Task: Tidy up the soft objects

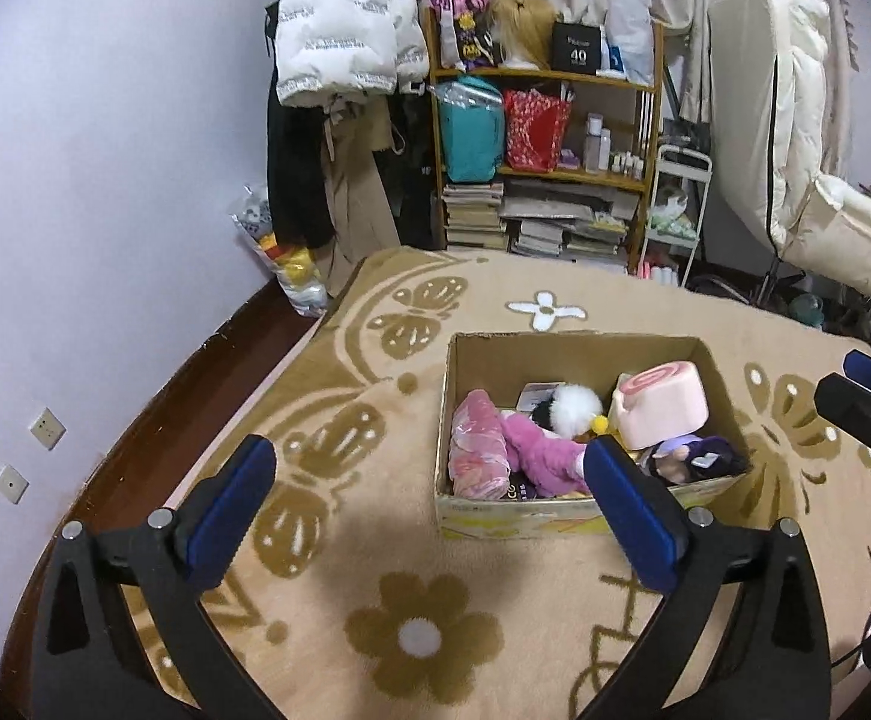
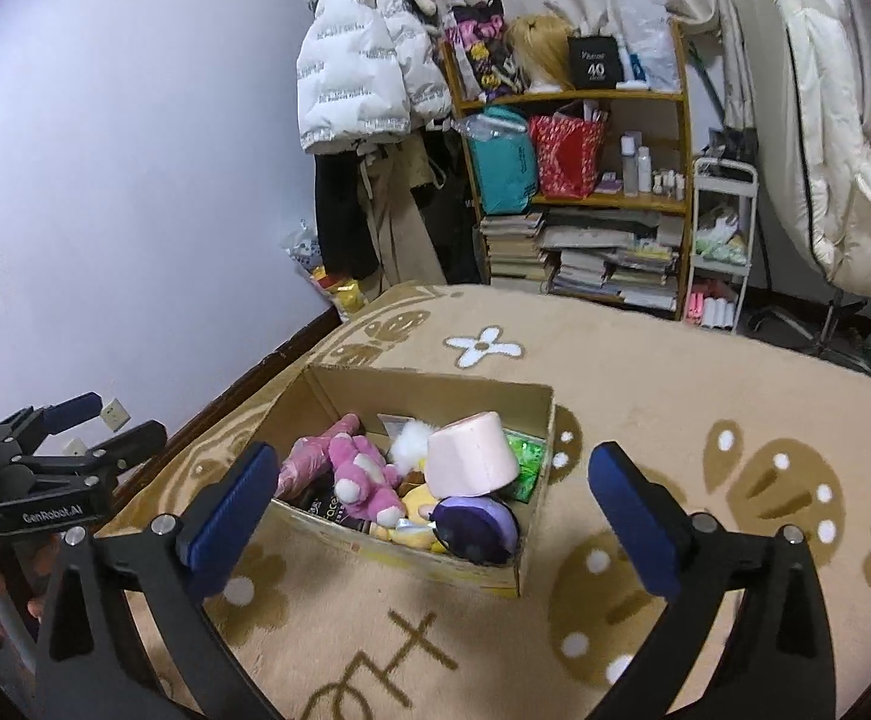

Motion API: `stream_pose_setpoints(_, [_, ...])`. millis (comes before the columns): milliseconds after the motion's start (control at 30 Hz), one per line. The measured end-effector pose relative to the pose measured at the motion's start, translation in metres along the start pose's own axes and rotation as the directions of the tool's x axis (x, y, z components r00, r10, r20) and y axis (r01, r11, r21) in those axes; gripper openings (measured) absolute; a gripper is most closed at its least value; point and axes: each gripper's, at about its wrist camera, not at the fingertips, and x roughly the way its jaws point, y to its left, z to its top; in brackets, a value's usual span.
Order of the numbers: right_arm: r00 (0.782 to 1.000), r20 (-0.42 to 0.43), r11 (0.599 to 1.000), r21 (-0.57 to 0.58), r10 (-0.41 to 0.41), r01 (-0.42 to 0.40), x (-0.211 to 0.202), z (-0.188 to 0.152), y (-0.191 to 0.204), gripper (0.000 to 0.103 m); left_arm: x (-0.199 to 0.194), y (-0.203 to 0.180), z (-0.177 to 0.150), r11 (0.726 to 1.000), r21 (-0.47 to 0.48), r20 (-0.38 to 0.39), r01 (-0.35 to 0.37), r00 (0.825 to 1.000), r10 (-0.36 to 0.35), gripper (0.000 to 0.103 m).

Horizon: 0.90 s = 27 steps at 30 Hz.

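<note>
Both the left gripper (image 1: 429,468) and right gripper (image 2: 435,474) stand wide apart, gripping nothing, above the patterned rug (image 1: 375,570). Beyond them the cardboard box (image 2: 531,408) holds a pink plush (image 2: 363,474), a pink roll cushion (image 2: 471,456), a purple toy (image 2: 477,528) and what seems a white pompom (image 1: 573,405).

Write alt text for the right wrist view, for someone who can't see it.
A cardboard box on a beige flowered rug holds soft toys: a pink plush bear, a pink swiss-roll cushion and a purple plush. The right gripper frames it with jaws open and empty; the left gripper shows at the left edge.
</note>
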Motion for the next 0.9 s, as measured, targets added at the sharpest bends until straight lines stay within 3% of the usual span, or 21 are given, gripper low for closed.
stream_pose_setpoints(333, [0.997,0.082,1.000,0.005,-0.014,0.013,-0.060,-0.006,0.010,0.103,-0.059,0.009,-0.013,1.000,-0.016,0.076,-0.011,0.997,0.012,0.102])
stream_pose_setpoints(533, [0.992,0.127,1.000,-0.003,-0.001,0.001,-0.089,-0.025,0.014,0.103,-0.090,0.012,-0.027,0.998,-0.015,0.150,-0.060,0.987,0.062,0.102])
stream_pose_setpoints(900, [0.981,0.195,1.000,-0.014,0.000,0.002,-0.101,-0.061,0.016,0.103,-0.111,0.010,-0.056,0.995,-0.007,0.256,-0.101,0.962,0.100,0.102])
